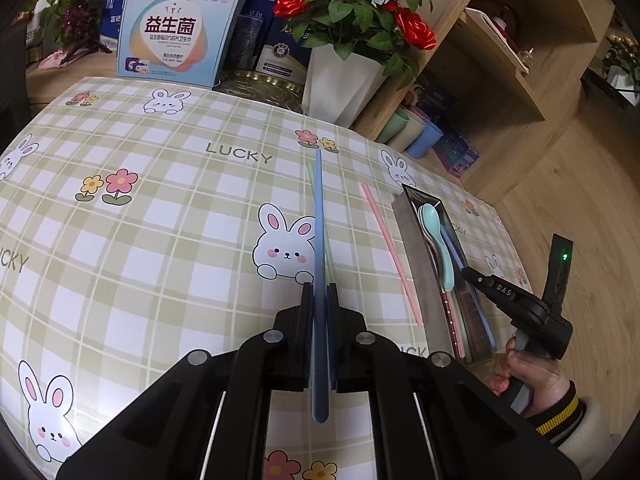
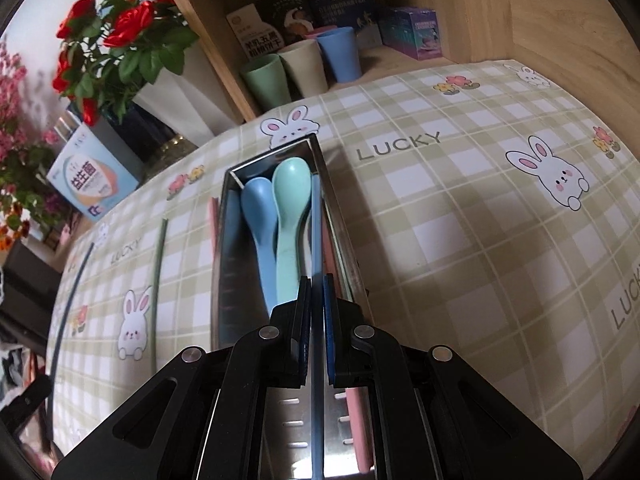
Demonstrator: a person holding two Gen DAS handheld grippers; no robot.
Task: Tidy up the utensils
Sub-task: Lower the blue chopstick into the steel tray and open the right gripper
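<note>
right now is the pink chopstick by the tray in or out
Out: the pink chopstick lies on the tablecloth beside the metal tray.

Both wrist views angled down, close over table; share metal tray (image 1: pixel 416 264)

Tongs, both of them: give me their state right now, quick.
Left tongs: shut on a blue chopstick.
Right tongs: shut on a light blue chopstick, over the metal utensil tray.

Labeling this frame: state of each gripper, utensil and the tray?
left gripper: shut on blue chopstick, above the table
right gripper: shut on second blue chopstick, over tray
metal tray: holds two spoons
green chopstick: loose on tablecloth
pink chopstick: loose beside tray
</note>
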